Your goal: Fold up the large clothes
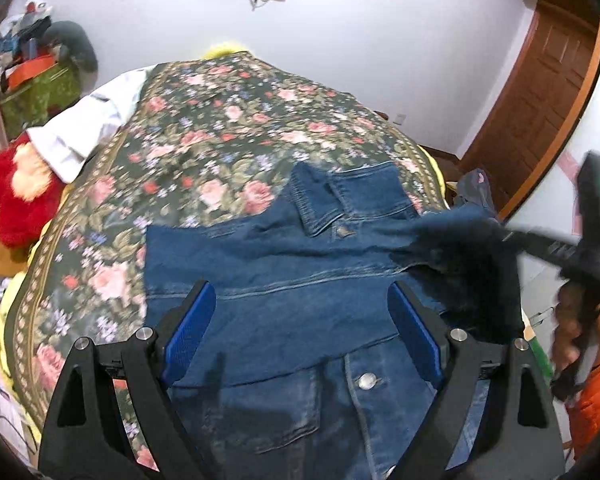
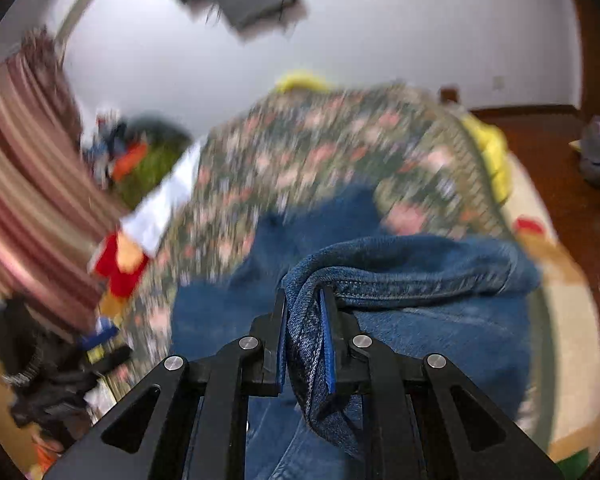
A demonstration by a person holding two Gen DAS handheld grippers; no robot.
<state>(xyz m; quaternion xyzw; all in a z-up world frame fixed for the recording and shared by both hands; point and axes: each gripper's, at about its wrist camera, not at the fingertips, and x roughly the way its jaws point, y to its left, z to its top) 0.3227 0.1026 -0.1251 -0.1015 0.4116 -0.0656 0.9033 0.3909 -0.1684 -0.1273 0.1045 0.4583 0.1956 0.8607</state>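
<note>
Right gripper [image 2: 304,300], black with blue pads, clamped on a bunched fold of blue denim jacket [image 1: 300,280], cloth lifted between the jaws. Left gripper [image 1: 302,304] spread wide, empty, hovering over the jacket's stitched back panel. Jacket spread across green floral bedspread [image 1: 204,128], one flap already folded over, silver button [image 1: 367,381] showing near the lower edge. Red plush toy [image 1: 16,196] beside the bed's left side.

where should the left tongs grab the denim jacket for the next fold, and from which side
Probably the denim jacket's free straight edge on the left, coming in from the left over the floral bedspread. That edge lies flat and exposed, the left tongs are open and empty, and the right tongs already pinch the other side.
</note>
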